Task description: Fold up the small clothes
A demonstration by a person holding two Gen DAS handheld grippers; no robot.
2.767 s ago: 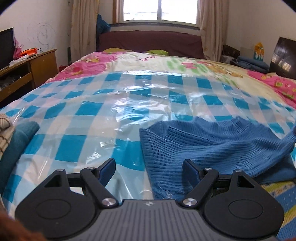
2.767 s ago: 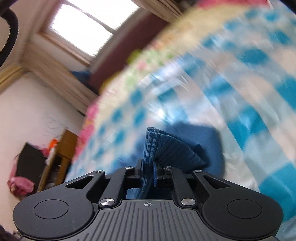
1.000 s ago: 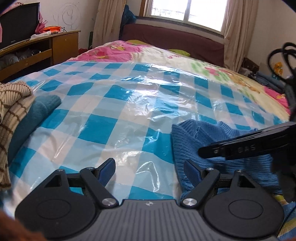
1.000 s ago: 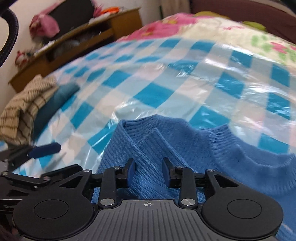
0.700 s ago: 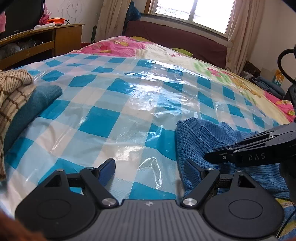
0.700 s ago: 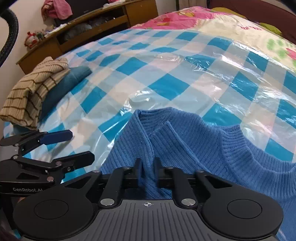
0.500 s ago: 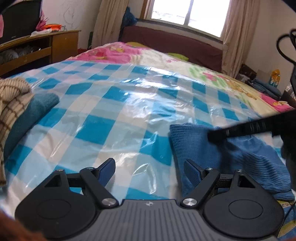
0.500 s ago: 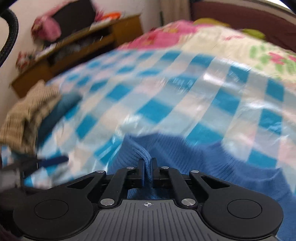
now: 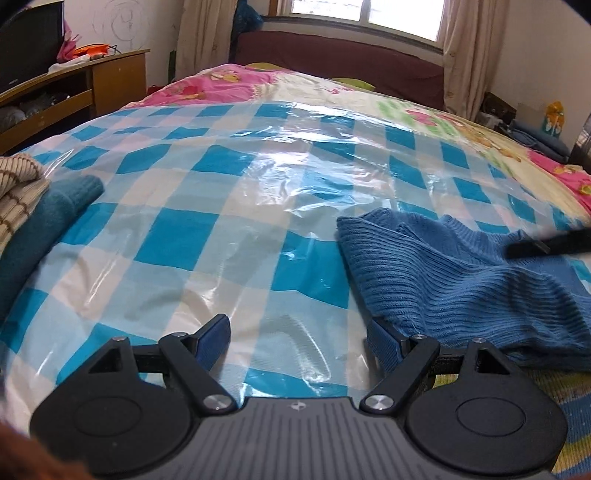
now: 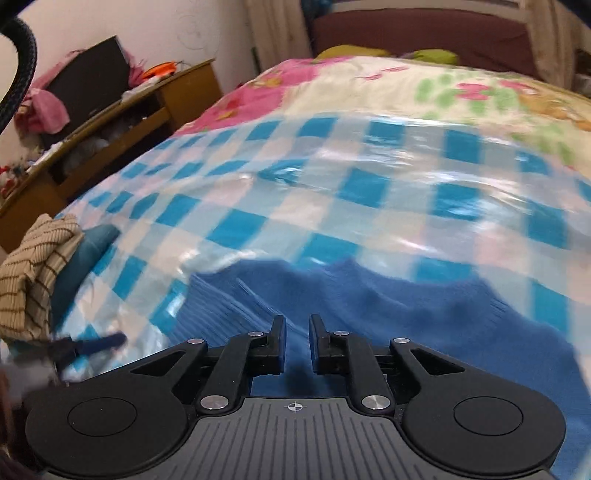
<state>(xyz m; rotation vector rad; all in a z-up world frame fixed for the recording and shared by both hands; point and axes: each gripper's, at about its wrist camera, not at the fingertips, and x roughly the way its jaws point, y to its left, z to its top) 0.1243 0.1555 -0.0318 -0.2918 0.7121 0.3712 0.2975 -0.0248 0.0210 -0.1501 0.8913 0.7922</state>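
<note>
one blue sweater (image 9: 461, 280) on checked plastic sheet (image 9: 236, 206), bed by window (image 9: 362, 14)

The right wrist view is blurred all over. There the blue sweater (image 10: 406, 314) has soft edges and runs out of the picture at the bottom right. Left of the sweater, the left gripper (image 10: 88, 345) is only a smear.

**Right gripper loosed above the blue sweater**

My right gripper (image 10: 297, 332) has its jaws just opening, a narrow gap and nothing between them; the blue sweater (image 10: 388, 314) lies below on the checked plastic sheet (image 10: 332, 206); at left I see a striped garment (image 10: 33, 273) on a teal one (image 10: 85, 254); the picture is blurred.
</note>
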